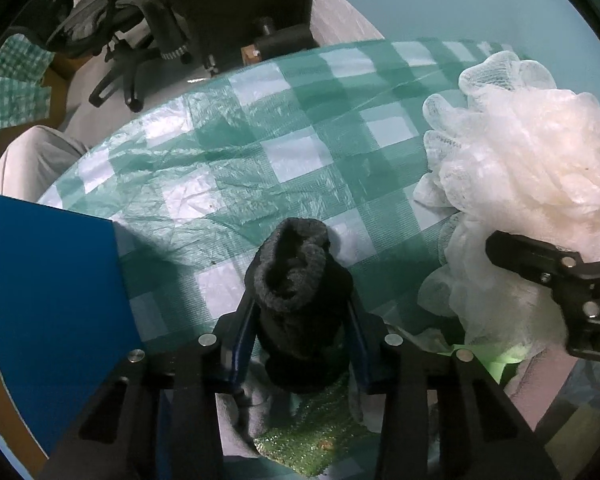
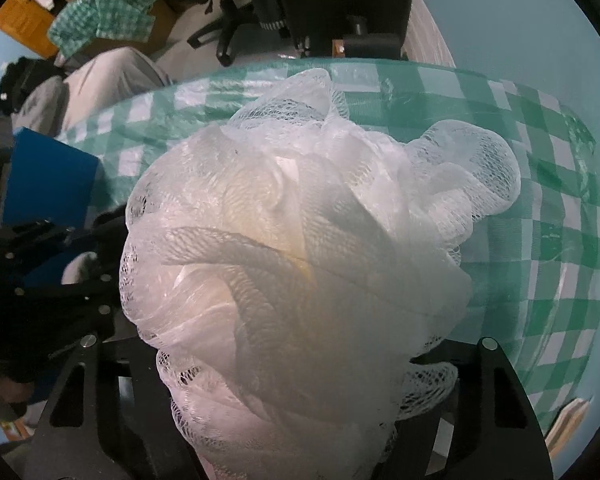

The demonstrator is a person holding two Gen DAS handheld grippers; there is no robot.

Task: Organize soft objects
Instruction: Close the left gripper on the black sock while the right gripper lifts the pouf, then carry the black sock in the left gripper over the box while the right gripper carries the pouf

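Left gripper [image 1: 300,280] clamping fuzzy black sock [image 1: 298,280], right gripper [image 2: 296,360] gripping white mesh bath pouf [image 2: 300,248] blocking its view, blue box [image 1: 48,300] beside green checked tablecloth [image 1: 228,152].

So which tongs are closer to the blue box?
Left. The left tongs, squeezing a black sock, sit right beside the blue box. The right tongs, holding the white loofah, are farther over.

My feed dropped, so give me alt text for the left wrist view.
The left claw is shut on a fuzzy black sock above a green-and-white checked tablecloth. To its right, the right claw holds a white mesh bath pouf; a blue box sits left.
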